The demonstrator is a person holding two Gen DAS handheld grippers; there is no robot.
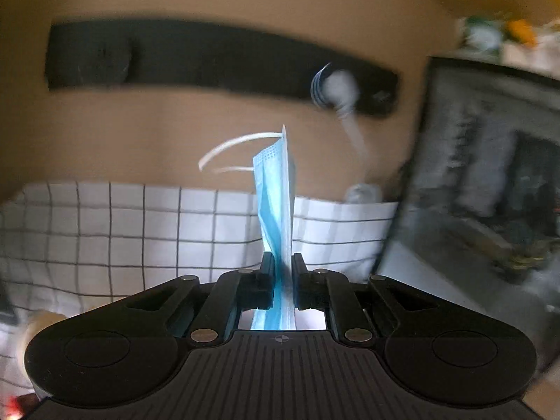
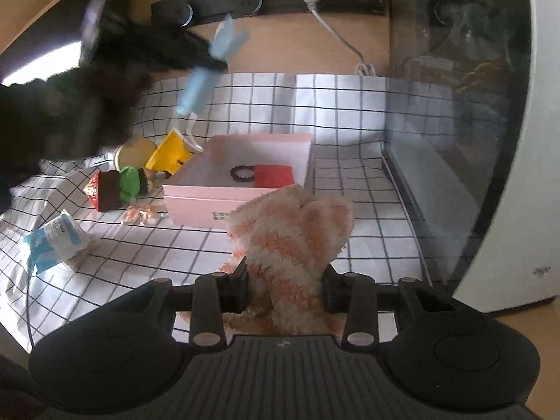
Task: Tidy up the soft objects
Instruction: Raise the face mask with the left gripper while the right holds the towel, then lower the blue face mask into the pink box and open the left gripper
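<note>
My left gripper [image 1: 282,262] is shut on a blue face mask [image 1: 276,196] that stands up between its fingers, white ear loops trailing left. The right wrist view shows that same mask [image 2: 199,87] hanging blurred from the left gripper [image 2: 210,64], high above the checked cloth. My right gripper [image 2: 285,280] is shut on a fluffy orange-and-white sock [image 2: 290,238], held just in front of a pink box [image 2: 196,196]. Inside the box lie a black hair tie [image 2: 242,173] and a red cloth [image 2: 273,176].
Left of the box on the checked cloth [image 2: 350,133] lie a yellow item [image 2: 169,152], a round lid [image 2: 134,154], a brown-and-green toy [image 2: 119,185], a small wrapper [image 2: 143,215] and a blue-and-white packet [image 2: 52,241]. A dark glass panel [image 2: 455,105] stands at right; a socket strip [image 2: 269,0] runs along the back wall.
</note>
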